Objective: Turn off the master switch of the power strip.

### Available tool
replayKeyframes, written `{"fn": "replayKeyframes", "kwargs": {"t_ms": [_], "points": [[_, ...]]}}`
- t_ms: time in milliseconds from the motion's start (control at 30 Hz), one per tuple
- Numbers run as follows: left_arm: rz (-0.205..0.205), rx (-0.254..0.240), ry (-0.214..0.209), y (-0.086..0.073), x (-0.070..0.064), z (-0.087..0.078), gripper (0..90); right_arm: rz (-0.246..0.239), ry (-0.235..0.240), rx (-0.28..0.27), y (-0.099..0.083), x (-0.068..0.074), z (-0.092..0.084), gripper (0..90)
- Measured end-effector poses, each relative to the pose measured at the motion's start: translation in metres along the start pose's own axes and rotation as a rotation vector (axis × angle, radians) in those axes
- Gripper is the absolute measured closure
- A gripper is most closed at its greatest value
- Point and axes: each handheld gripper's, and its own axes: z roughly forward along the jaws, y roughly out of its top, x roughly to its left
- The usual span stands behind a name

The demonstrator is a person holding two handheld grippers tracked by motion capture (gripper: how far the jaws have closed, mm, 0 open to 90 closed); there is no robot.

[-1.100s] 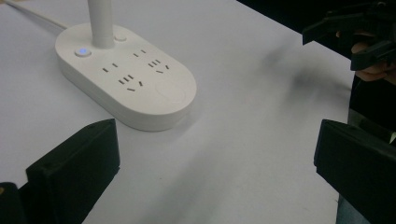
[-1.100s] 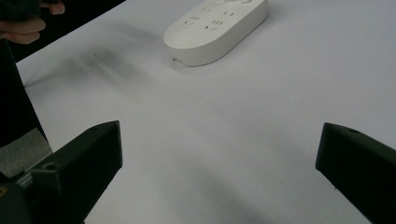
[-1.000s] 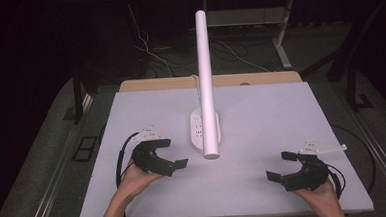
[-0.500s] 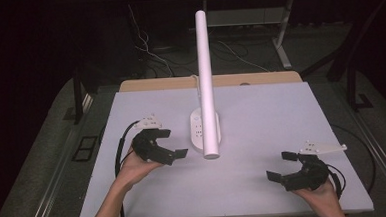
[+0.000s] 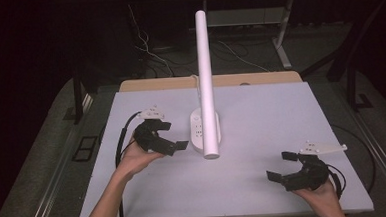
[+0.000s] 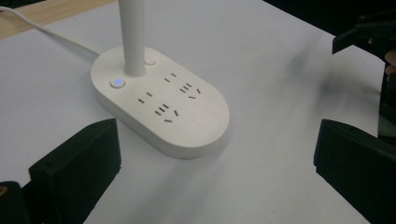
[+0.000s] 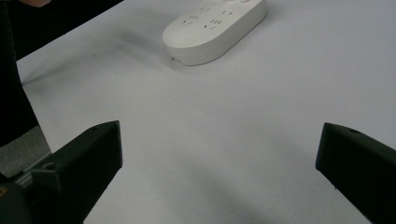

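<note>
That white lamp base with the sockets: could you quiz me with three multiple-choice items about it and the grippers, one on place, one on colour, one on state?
1. Where does the lamp base stand?
A. mid-table
B. on the floor
C. in a hand

2. What colour is the lit button?
A. red
B. blue
C. green

3. How is the left gripper?
A. shut on the cable
C. shut on the base
B. open

Answers: 1 A, it sits between both grippers on the table; 2 B, it glows blue beside the stem; 3 B, its jaws stand wide apart, holding nothing.
</note>
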Motion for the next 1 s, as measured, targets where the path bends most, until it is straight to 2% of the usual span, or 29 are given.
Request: {"fn": "replayKeyframes", "kwargs": {"t_ms": [1000], "points": [[-0.016,0.045,0.039,0.029,0.037,0.017,1.6,0.007,-0.003,-0.003,-0.001,-0.002,-0.001,0.0]]}}
